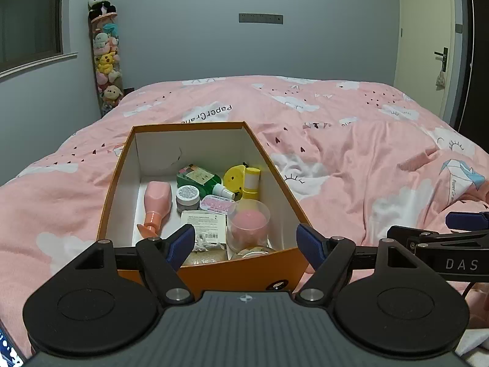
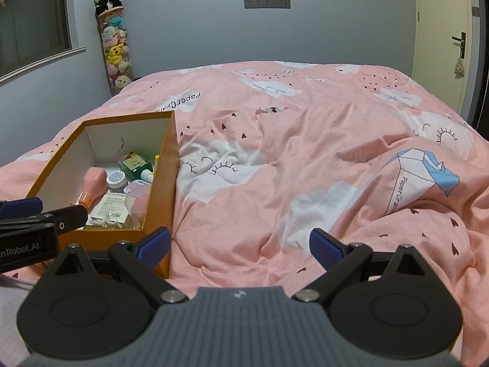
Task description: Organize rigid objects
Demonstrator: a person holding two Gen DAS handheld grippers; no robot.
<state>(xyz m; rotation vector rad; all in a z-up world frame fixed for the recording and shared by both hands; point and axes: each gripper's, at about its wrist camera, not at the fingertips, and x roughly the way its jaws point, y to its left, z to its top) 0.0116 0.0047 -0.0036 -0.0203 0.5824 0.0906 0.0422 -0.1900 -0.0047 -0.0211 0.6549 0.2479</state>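
Observation:
An orange box (image 1: 116,183) with white inside sits on the pink bed; it also shows at the left of the right wrist view (image 2: 162,168). Inside lie a pink bottle (image 1: 156,202), a green spray bottle (image 1: 201,177), a small grey jar (image 1: 187,197), a yellow toy (image 1: 235,177), a clear cup with a pink candle (image 1: 248,223), a labelled white packet (image 1: 203,223) and a pink tin (image 1: 215,204). My left gripper (image 1: 246,240) is open and empty over the box's near wall. My right gripper (image 2: 240,243) is open and empty above the quilt, right of the box.
The pink quilt (image 2: 305,153) with cloud prints covers the whole bed and is rumpled on the right. A tall clear tube of plush toys (image 1: 107,61) stands in the far left corner. A door (image 2: 443,46) is at the right.

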